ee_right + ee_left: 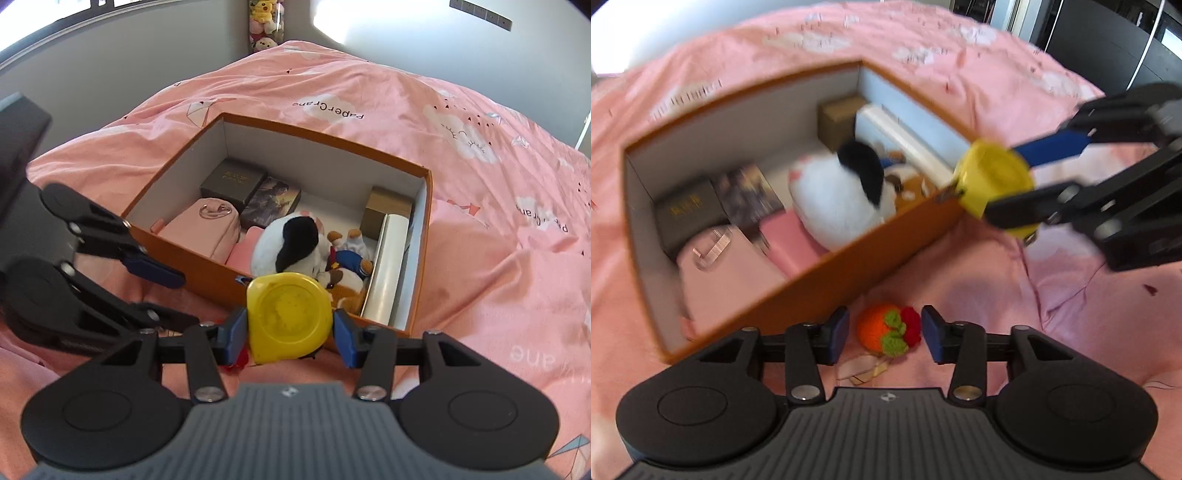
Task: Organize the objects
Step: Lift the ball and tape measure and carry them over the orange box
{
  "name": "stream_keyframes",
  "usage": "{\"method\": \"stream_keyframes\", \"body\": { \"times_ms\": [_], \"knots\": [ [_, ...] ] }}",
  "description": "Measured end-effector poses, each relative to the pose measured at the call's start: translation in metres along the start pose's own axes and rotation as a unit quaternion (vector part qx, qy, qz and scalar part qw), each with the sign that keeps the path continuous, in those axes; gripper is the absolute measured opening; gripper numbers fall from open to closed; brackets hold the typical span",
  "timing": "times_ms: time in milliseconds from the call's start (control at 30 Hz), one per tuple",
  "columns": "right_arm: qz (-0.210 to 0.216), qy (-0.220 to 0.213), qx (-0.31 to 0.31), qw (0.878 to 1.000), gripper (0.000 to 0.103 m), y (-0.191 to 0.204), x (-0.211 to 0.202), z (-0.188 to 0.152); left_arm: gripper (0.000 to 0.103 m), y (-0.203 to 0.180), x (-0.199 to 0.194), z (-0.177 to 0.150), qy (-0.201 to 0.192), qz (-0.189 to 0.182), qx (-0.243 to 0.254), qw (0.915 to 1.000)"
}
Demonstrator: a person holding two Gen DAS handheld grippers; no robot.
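1. the right hand-held gripper (290,328) is clamped on a round yellow plastic tape measure (290,319), one blue pad on each side of its case, holding it just above the near corner of the orange cardboard box (373,146) on the pink bed cover (480,258).
2. the left hand-held gripper (884,334) has its jaws apart, empty, over a small orange crocheted fruit with green leaves and a red tuft (888,328); the fruit lies on the bed cover just outside the box's near wall, between the pads but not pressed by them.
3. the tape measure looks hard, smooth and fairly dense, so it may slip if the grip loosens; its flat sides are the right place to hold.
4. the crocheted fruit should be light and squashy; pinching across its round middle seems safest.
5. the box already holds a white and black plush toy (291,247), a pink pouch (207,229) and small dark boxes, so free space looks tight.
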State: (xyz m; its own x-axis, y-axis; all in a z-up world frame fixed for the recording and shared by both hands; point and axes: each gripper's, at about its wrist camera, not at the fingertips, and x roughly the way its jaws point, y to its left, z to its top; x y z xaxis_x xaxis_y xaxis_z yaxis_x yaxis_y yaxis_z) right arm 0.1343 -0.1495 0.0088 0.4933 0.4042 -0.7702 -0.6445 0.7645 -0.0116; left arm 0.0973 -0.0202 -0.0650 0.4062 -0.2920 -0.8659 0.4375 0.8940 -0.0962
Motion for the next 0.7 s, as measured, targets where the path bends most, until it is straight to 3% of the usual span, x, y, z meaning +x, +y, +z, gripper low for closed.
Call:
{"method": "stream_keyframes", "body": {
  "times_ms": [267,533,700],
  "knots": [
    [0.004,0.023,-0.001,1.000,0.052,-0.004,0.010,-0.004,0.057,-0.002,0.038,-0.004,0.038,0.012,-0.009,0.9992],
    [0.007,0.044,-0.002,0.999,0.052,-0.004,0.023,-0.012,0.060,-0.003,0.052,-0.007,0.058,0.011,-0.006,0.9982],
    [0.011,0.048,-0.001,0.999,0.052,-0.006,0.025,-0.013,0.056,-0.003,0.052,-0.011,0.060,0.009,-0.010,0.9981]
  ]
}}
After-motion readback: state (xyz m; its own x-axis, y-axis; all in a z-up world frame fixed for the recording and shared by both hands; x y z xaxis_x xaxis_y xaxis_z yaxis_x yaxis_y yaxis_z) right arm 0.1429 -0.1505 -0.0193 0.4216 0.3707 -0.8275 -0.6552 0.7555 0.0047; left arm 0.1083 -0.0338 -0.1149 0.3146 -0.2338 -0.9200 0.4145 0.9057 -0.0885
